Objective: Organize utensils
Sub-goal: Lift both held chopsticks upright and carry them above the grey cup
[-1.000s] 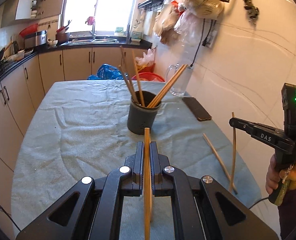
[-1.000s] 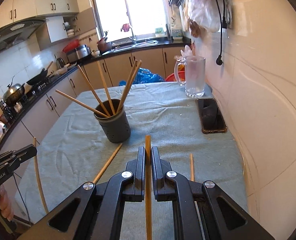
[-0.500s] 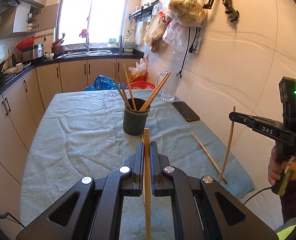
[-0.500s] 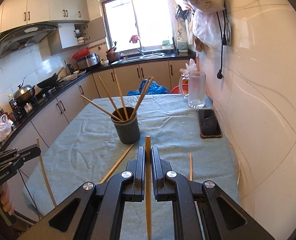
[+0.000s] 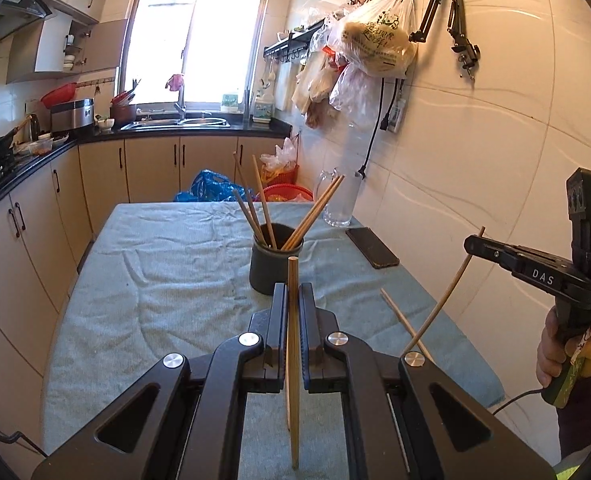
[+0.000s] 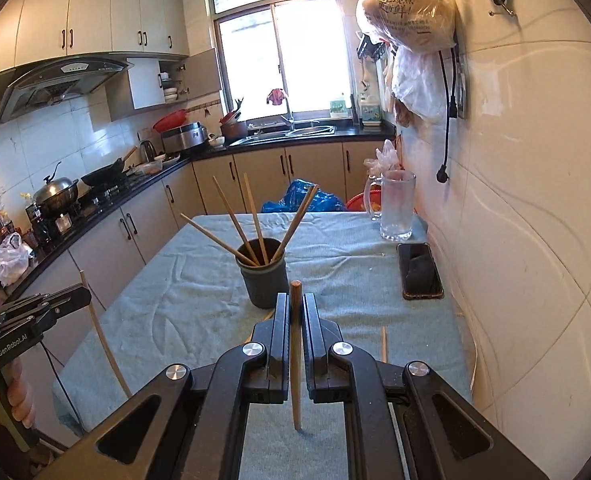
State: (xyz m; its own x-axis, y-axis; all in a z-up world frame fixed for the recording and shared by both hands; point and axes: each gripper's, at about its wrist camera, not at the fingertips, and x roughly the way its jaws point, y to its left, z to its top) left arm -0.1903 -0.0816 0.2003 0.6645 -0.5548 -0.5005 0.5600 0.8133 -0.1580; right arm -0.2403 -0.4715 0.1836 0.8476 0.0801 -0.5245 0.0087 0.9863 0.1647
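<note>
A dark cup with several wooden chopsticks stands mid-table; it also shows in the right wrist view. My left gripper is shut on a chopstick, held above the near end of the table. My right gripper is shut on another chopstick, also raised above the near end. Each gripper shows in the other's view: the right one at right, the left one at left. One loose chopstick lies on the cloth at right; it also shows in the right wrist view.
A teal cloth covers the table. A phone and a glass mug sit by the tiled wall on the right. Kitchen cabinets run along the left. Bags hang on the wall.
Both grippers have risen and pulled back from the cup, each still holding its chopstick. The cup looks smaller and farther away.
</note>
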